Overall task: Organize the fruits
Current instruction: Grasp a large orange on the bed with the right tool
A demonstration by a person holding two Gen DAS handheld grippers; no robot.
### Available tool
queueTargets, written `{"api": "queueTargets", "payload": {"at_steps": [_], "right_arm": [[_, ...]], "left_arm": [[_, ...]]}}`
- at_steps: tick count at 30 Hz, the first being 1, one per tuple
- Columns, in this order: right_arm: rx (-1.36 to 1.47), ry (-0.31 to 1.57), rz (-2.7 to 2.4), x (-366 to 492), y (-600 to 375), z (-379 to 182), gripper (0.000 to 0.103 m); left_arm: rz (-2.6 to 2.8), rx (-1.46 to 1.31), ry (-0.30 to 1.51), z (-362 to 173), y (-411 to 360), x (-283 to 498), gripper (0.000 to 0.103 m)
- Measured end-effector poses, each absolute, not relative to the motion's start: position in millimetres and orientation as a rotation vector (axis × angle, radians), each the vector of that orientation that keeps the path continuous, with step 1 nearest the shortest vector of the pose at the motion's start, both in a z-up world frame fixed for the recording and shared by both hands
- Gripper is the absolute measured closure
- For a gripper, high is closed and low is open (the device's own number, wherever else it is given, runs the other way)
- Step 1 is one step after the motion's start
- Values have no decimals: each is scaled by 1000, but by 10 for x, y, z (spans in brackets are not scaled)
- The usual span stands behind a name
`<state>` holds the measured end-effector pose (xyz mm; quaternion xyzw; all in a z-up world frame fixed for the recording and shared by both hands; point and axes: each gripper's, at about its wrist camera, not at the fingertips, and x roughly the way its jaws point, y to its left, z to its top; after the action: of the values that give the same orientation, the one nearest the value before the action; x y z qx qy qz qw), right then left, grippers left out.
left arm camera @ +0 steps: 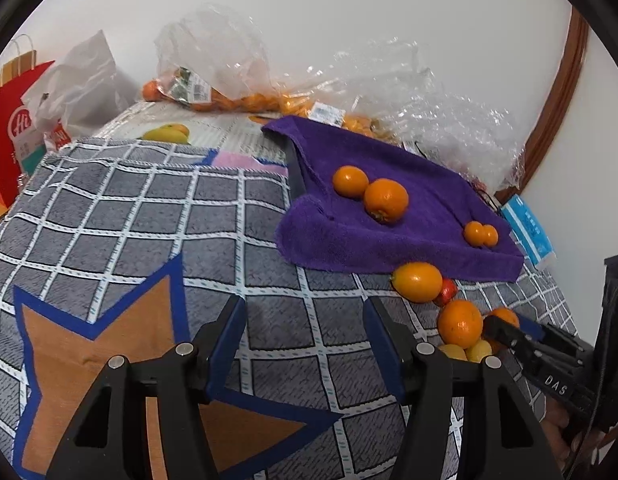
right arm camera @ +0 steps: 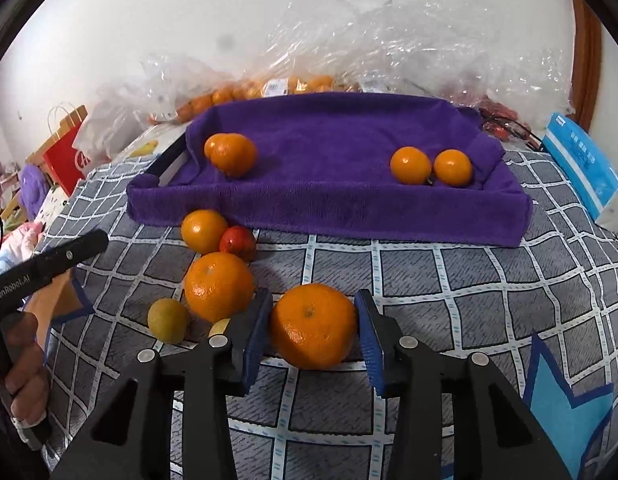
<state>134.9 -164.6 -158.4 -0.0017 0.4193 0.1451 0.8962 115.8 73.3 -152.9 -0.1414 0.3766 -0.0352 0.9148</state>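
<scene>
A tray covered by a purple towel (right arm camera: 329,184) holds two oranges at its left (right arm camera: 232,155) and two small ones at its right (right arm camera: 411,165). In front of it lie loose fruits: oranges (right arm camera: 218,286), a small red fruit (right arm camera: 237,242) and yellow-green ones (right arm camera: 168,320). My right gripper (right arm camera: 313,326) is open with its blue pads on either side of a large orange (right arm camera: 313,326), a narrow gap at each side. My left gripper (left arm camera: 305,334) is open and empty over the grey checked cloth, left of the loose fruits (left arm camera: 459,322). The tray also shows in the left wrist view (left arm camera: 389,232).
Clear plastic bags of oranges (right arm camera: 269,88) lie behind the tray by the wall. A blue tissue pack (right arm camera: 585,168) lies at the right. A red paper bag (left arm camera: 13,132) and white bag stand at far left. A yellow fruit (left arm camera: 167,133) lies behind the cloth.
</scene>
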Motion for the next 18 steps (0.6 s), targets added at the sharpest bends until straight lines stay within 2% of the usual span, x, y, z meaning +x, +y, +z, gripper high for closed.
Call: {"api": "queueTargets", "payload": {"at_steps": [5, 12, 18], "right_arm": [[-84, 800, 218, 1259, -1805, -1511, 61], [-56, 871, 226, 1349, -1945, -1612, 61], [-78, 912, 233, 1370, -1893, -1673, 60]], "left_arm": [[-84, -304, 804, -1573, 733, 1179, 45], [-88, -340, 821, -1612, 768, 1203, 45], [-101, -282, 839, -1606, 686, 1225, 37]]}}
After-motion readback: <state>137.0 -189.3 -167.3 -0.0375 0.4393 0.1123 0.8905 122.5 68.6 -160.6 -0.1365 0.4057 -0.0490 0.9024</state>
